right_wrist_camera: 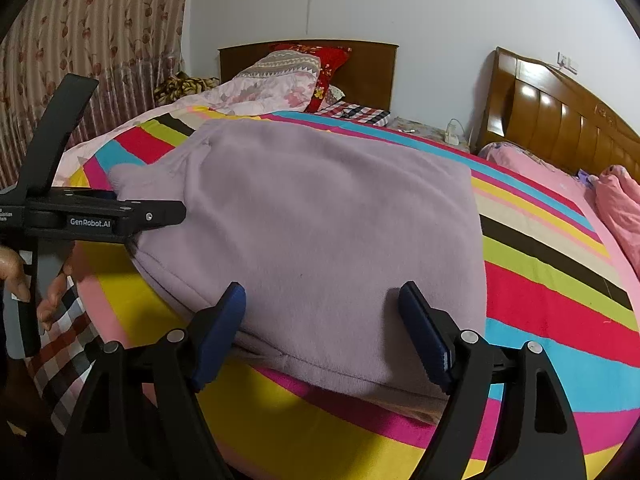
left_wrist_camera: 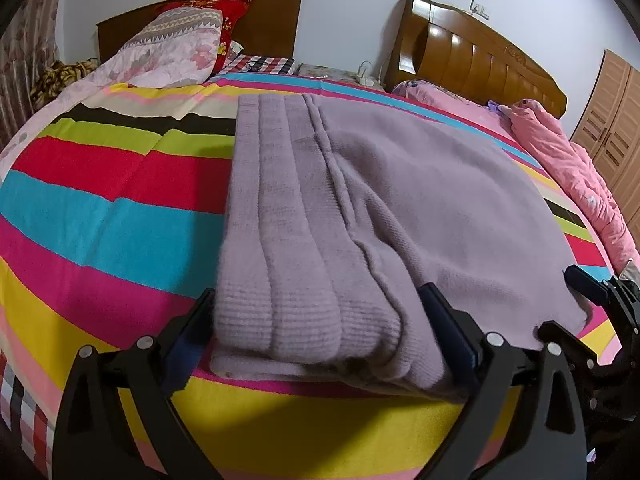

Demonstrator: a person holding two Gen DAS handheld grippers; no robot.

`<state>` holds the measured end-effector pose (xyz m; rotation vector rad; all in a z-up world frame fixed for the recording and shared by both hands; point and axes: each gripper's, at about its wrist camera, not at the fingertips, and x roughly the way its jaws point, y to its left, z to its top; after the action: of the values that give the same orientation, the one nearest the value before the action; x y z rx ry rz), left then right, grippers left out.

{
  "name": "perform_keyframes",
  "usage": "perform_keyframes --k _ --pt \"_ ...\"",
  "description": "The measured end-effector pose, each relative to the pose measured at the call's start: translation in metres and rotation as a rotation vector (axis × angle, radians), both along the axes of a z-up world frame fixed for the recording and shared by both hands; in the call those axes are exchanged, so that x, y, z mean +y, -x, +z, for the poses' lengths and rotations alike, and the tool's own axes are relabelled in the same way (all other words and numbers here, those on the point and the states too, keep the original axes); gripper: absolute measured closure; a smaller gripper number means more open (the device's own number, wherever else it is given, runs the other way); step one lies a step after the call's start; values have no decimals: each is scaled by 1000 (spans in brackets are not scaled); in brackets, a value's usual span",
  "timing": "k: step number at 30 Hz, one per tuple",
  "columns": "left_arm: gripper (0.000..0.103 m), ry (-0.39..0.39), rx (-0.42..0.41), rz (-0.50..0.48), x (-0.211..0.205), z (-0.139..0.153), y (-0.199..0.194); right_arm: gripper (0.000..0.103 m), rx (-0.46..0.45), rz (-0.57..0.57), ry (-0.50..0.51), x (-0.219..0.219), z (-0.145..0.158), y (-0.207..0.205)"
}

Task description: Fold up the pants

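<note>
Lilac pants (left_wrist_camera: 360, 200) folded flat on the striped bed (left_wrist_camera: 100, 200), both my grippers at the near edge, spread wide.

Bed fills both views, stripes running across; pants lie mid-bed, stacked in layers, ribbed cuffs (left_wrist_camera: 280, 320) bunched at the near left end, smooth broad panel to the right. Two headboards (left_wrist_camera: 480, 56) against the back wall, pillows (left_wrist_camera: 180, 44) by the far one, pink quilt (left_wrist_camera: 560, 160) on the right, curtain (right_wrist_camera: 88, 40) on the left. My left gripper (left_wrist_camera: 316, 336) straddles the cuff stack, jaws open, one finger each side, grasping nothing. My right gripper (right_wrist_camera: 322, 320) has jaws open over the pants' near hem, blue pads (right_wrist_camera: 224, 328) just at the cloth, not clamped.
</note>
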<state>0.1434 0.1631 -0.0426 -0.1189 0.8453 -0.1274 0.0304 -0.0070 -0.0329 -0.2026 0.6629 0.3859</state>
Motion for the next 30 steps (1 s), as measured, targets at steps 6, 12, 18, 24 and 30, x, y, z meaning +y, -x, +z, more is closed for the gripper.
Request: perform_keyframes --k 6,12,18,24,30 --pt "4 -16 9 11 -3 1 2 23 5 31 -17 -4 0 2" --pt "4 -86 7 52 -11 11 9 16 15 77 -13 -8 -1 6" --pt "2 -411 -281 213 -38 71 68 15 -51 94 -48 -27 27 40" --pt "2 -95 -458 184 -36 120 126 15 -131 -30 -179 -72 59 76" --pt "1 -223 -530 199 -92 135 153 15 -206 -88 -140 -82 78 114"
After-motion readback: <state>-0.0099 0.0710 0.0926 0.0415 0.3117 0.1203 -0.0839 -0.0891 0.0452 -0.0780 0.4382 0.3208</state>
